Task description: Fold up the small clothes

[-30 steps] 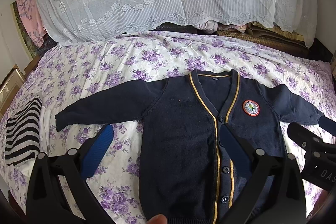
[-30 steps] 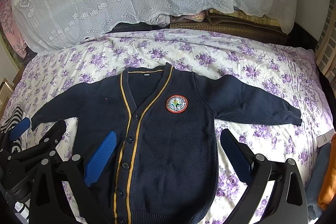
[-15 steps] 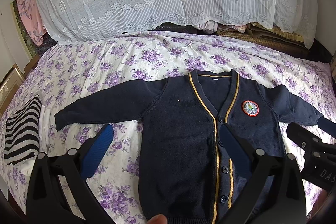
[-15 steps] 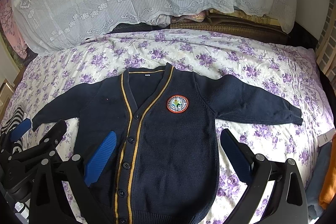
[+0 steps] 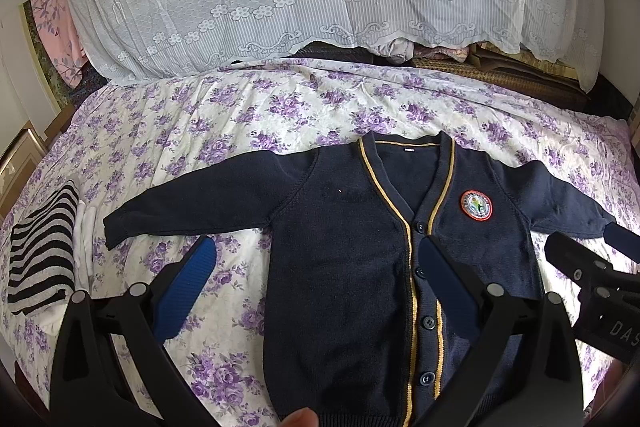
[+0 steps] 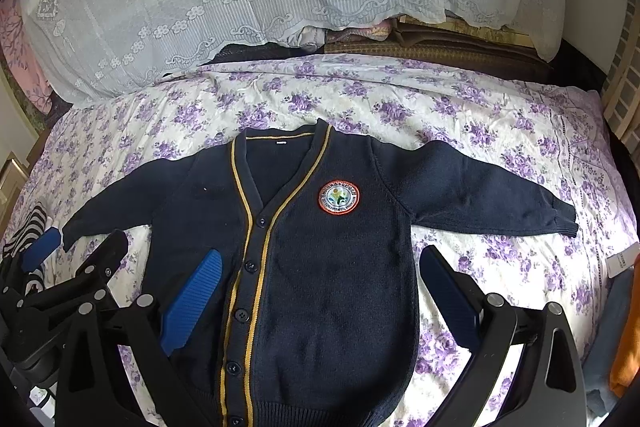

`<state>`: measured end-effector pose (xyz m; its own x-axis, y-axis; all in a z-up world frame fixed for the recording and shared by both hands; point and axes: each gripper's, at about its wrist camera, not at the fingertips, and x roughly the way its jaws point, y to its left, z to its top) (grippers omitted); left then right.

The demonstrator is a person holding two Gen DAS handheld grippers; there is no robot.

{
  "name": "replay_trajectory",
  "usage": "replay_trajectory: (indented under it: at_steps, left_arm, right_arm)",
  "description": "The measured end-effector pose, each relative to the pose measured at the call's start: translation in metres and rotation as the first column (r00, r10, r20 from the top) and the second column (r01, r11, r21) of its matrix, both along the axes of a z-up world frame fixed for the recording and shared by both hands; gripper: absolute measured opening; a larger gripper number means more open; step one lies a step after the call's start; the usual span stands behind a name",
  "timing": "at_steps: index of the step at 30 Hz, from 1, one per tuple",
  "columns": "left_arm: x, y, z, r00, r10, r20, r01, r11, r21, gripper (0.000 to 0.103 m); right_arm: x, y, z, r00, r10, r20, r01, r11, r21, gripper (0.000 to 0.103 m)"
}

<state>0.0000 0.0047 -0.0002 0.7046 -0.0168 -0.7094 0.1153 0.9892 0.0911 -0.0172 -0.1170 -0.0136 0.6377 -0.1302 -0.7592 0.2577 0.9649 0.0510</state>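
Little has moved: we hold both tools, left (image 5: pixel 316 287) and right (image 6: pixel 320 299), spread wide and empty. The cardigan (image 6: pixel 320 267) lies flat on the bed (image 6: pixel 400 99), collar away; its sleeves reach sideways, one nearer each tool.

Left gripper (image 5: pixel 316 283) and right gripper (image 6: pixel 320 287) apparently gape, empty

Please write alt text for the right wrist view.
A navy cardigan lies flat, buttoned, sleeves spread, on a purple-flowered bedsheet. The open right gripper hovers over its lower half; the left gripper shows at the left edge.
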Motion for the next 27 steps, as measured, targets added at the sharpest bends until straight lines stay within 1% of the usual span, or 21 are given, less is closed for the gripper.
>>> replay_trajectory:
  at_steps: [24, 27]
  left_arm:
    - [0.0, 0.001, 0.0, 1.0, 0.001, -0.004, -0.001, 1.0, 0.0, 0.099]
    - [-0.002, 0.0, -0.005, 1.0, 0.002, -0.007, -0.002, 1.0, 0.003, 0.099]
  right_arm:
    - [0.001, -0.007, -0.004, 1.0, -0.008, -0.007, 0.008, 1.0, 0.009, 0.1]
    - [0.003, -0.011, -0.006, 1.0, -0.016, -0.006, 0.016, 1.0, 0.014, 0.1]
